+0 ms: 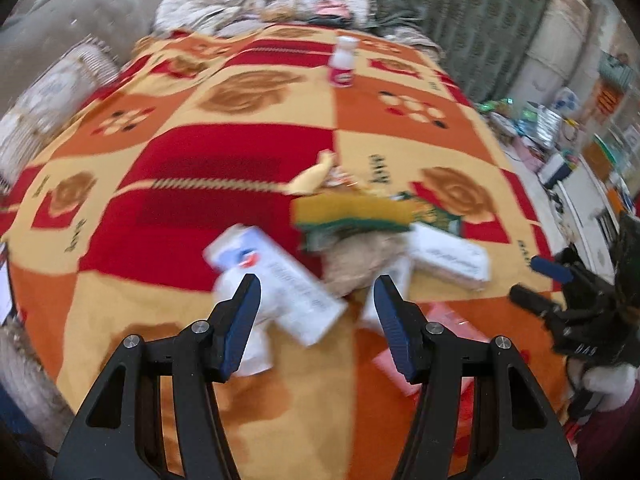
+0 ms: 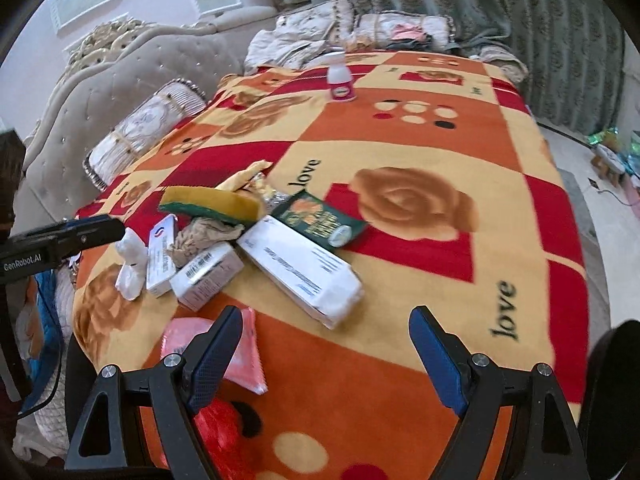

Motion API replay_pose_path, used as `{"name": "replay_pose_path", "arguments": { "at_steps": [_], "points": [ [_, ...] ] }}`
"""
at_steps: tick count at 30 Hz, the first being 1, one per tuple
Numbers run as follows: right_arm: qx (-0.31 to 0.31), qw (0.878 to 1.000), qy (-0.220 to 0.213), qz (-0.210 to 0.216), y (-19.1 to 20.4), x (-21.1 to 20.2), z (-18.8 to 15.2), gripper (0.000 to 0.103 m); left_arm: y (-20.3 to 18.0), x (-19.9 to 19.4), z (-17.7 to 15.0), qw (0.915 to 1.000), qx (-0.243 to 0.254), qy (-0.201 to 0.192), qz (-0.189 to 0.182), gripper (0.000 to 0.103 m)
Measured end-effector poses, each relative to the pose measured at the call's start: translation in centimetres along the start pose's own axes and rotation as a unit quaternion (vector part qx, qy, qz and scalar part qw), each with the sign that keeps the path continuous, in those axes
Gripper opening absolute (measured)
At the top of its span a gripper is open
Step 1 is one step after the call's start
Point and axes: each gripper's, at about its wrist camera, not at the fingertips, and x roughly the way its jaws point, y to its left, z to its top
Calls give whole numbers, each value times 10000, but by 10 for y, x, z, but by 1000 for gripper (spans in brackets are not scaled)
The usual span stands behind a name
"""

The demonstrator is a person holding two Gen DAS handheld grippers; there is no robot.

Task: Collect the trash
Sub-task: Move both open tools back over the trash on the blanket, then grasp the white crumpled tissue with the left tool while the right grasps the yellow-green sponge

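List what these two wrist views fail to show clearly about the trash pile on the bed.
- Print on the white boxes: left wrist view, smeared by motion blur.
- Red bag: right wrist view, partly behind a finger of the right gripper and cut by the bottom edge.
- Small bottle label: both views, too small.
- Beige crumpled item: right wrist view, partly under the sponge, identity unclear.

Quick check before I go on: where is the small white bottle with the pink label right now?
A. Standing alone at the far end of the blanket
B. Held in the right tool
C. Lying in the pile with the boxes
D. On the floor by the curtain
A. The white bottle stands upright on the blanket, well beyond the pile around the sponge, and the right tool holds nothing.
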Motion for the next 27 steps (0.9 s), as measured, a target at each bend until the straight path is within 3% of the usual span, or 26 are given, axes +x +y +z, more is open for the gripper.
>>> {"name": "replay_pose_path", "arguments": {
  "at_steps": [11, 18, 23, 24, 25, 27],
  "points": [
    [-682, 9971, 27, 323, 49, 36, 42, 83, 42, 25, -18, 9996, -227, 136, -113, 58],
    [-1454, 9875, 134, 587, 104, 72, 78, 83, 53, 43, -17, 9990, -316, 142, -293, 58],
    [-1960, 9787, 417, 455, 129, 110, 89, 83, 59, 56, -16, 9974, -418, 251, -535, 57],
    [-2002, 9777, 477, 415, 130, 117, 90, 75, 59, 57, -15, 9972, -419, 246, -573, 57],
    [-1984, 9780, 486, 413, 130, 119, 92, 49, 60, 57, -13, 9967, -435, 223, -644, 55],
    [-1660, 9831, 513, 579, 121, 123, 97, 42, 62, 58, -11, 9959, -452, 212, -749, 41]
  ]
}}
